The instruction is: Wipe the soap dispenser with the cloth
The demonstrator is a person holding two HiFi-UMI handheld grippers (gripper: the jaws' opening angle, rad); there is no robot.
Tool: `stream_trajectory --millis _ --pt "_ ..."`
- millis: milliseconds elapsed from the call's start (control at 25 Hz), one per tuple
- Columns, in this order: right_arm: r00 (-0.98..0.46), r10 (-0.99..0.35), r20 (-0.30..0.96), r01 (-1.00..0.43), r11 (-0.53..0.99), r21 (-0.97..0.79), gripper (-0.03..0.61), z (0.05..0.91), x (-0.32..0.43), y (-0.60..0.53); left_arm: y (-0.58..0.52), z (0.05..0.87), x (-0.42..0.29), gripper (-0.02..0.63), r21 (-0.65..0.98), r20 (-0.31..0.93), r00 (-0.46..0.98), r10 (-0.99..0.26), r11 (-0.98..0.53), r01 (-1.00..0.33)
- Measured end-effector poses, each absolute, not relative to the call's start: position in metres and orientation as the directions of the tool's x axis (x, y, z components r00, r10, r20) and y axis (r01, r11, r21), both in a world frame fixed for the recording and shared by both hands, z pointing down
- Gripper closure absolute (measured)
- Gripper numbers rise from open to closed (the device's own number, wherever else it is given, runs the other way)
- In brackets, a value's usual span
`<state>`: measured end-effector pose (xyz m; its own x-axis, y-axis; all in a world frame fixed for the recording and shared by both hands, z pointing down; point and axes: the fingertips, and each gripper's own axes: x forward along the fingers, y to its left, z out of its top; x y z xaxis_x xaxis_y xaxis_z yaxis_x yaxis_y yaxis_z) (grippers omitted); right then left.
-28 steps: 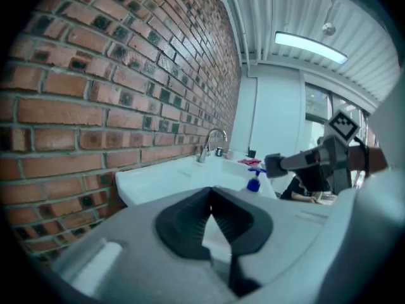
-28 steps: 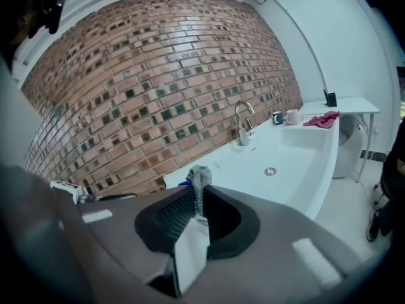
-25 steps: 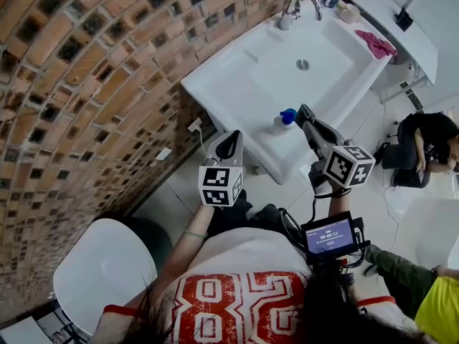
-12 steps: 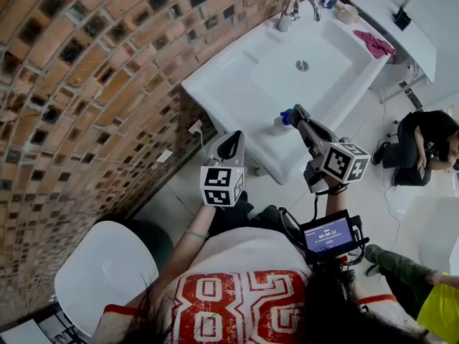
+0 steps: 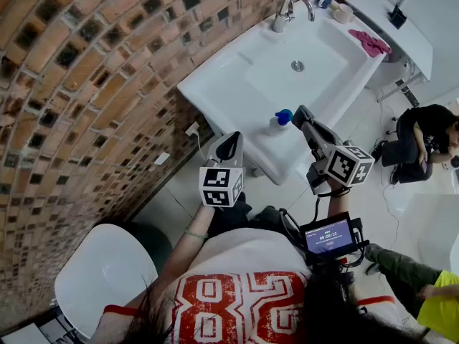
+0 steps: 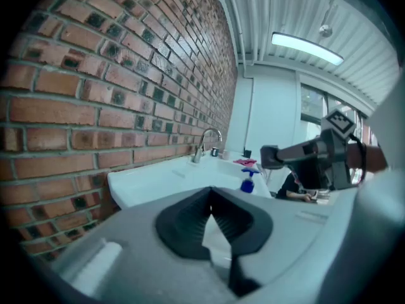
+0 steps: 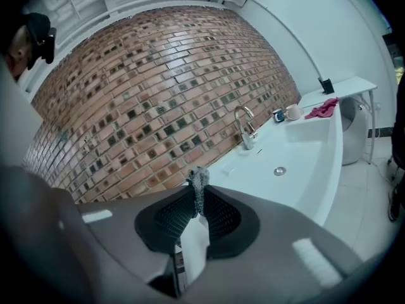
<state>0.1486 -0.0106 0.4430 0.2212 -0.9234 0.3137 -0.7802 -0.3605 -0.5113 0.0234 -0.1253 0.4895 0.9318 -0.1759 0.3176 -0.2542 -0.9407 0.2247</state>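
Pink cloth lies at upper right on the sink rim. The soap dispenser stands mid-frame beside the right gripper, whose jaws pinch a grey scrap. The left gripper jaws are closed, empty. Wiping looks not yet begun.

Right tool drawn back, beside soap dispenser
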Motion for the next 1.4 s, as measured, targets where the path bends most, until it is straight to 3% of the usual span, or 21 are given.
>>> stream_trajectory --millis 480,760,1040,1400 --pt "-0.008 -0.937 0.35 -0.826 -0.191 -0.53 0.532 0.47 0.078 -0.062 -0.127 0.488 0.016 0.611 0.223 0.315 0.929 -0.195 -0.936 -0.272" --pt "0.06 -0.889 0.455 -0.793 -0.319 -0.519 0.532 0.519 0.079 -0.074 -0.139 0.489 0.006 0.611 0.217 0.319 0.922 -0.218 -0.931 -0.295" --pt "0.173 -0.871 0.46 -0.716 -0.432 -0.548 0.532 0.528 0.101 -0.068 -0.147 0.491 0.004 0.611 0.217 0.325 0.919 -0.221 -0.929 -0.3" --pt "0.155 -0.851 0.501 -0.688 -0.457 -0.564 0.532 0.555 0.092 -0.068 -0.147 0.493 0.008 0.611 0.222 0.329 0.924 -0.194 -0.935 -0.276"
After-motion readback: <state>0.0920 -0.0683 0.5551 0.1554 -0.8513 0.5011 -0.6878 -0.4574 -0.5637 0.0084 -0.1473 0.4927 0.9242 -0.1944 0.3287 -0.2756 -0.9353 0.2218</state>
